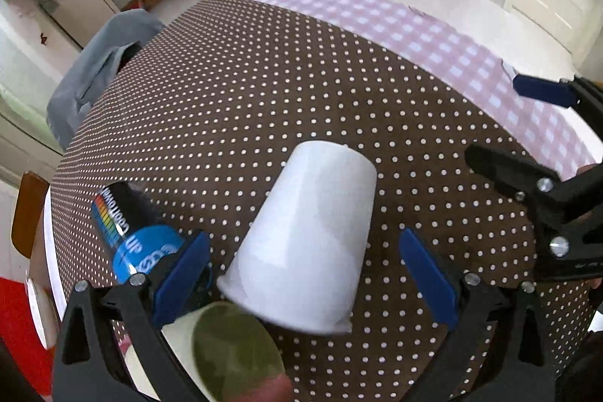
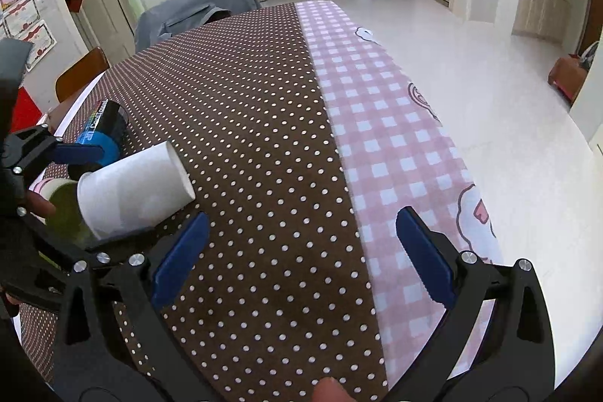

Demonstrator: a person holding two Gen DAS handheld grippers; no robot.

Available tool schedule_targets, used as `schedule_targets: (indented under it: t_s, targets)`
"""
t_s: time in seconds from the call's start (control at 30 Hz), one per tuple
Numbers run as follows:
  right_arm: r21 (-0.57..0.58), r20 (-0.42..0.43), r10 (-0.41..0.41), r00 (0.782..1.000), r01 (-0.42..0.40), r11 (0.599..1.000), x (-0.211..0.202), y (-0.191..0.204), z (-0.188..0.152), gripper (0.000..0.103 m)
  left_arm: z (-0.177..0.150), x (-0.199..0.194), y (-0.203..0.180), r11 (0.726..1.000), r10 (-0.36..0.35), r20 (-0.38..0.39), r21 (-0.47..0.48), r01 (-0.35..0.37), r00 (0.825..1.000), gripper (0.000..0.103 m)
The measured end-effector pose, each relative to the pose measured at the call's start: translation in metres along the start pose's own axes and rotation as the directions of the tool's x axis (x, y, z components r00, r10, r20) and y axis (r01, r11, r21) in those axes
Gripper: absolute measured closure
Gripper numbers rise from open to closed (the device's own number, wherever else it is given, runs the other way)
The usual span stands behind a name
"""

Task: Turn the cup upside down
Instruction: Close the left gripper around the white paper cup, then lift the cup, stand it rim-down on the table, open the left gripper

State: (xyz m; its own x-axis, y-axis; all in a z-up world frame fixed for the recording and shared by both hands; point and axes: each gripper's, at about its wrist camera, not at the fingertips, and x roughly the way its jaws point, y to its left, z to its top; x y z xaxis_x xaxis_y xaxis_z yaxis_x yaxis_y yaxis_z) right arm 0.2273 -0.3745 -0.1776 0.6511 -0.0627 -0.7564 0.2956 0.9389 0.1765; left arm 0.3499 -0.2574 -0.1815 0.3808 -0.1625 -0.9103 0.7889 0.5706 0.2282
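OK, left wrist view: left tool (image 1: 303, 274) spread wide, white cup (image 1: 307, 240) between the pads, tilted, gripped by neither, base pointing far. Dark can (image 1: 126, 232) left of cup on dotted bench (image 1: 264, 81). Right wrist view: right tool (image 2: 301, 255) open and empty above bench (image 2: 264, 138); cup (image 2: 132, 189) far left.

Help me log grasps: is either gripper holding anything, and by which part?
Nothing is held. The left gripper is open, its jaws either side of the white cup, not touching it; the right gripper is open too.
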Motion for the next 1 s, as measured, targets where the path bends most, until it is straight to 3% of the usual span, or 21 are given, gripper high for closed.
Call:
schedule_targets:
  t_s: [0.2,0.23,0.27,0.33,0.63,1.0]
  targets:
    - [0.023,0.000,-0.012,1.000,0.012,1.000,0.000,-0.009,-0.001,0.006,0.005,0.014,-0.002,1.000,0.004,-0.044,0.024,-0.002,0.999,0.004]
    - [0.025,0.001,-0.014,1.000,0.014,1.000,-0.001,-0.011,-0.001,0.006,0.005,0.014,-0.003,1.000,0.007,-0.047,0.023,-0.006,0.999,0.008]
    - [0.029,0.002,-0.016,1.000,0.016,0.999,-0.001,-0.012,-0.001,0.006,0.004,0.015,-0.002,1.000,0.008,-0.049,0.019,-0.007,0.999,0.023]
    - [0.033,0.002,-0.016,1.000,0.016,0.999,-0.003,-0.013,-0.001,0.006,0.003,0.017,0.002,1.000,0.015,-0.058,-0.005,-0.016,0.998,0.033]
    - [0.038,0.021,-0.024,0.999,0.023,0.999,-0.019,-0.012,-0.004,0.006,0.001,0.011,0.016,0.991,-0.016,-0.022,-0.135,0.013,1.000,0.037]
    - [0.042,0.063,-0.036,0.997,0.034,0.999,-0.052,-0.010,-0.009,0.006,-0.008,-0.041,0.012,0.978,-0.032,0.099,-0.204,0.051,0.995,0.037]
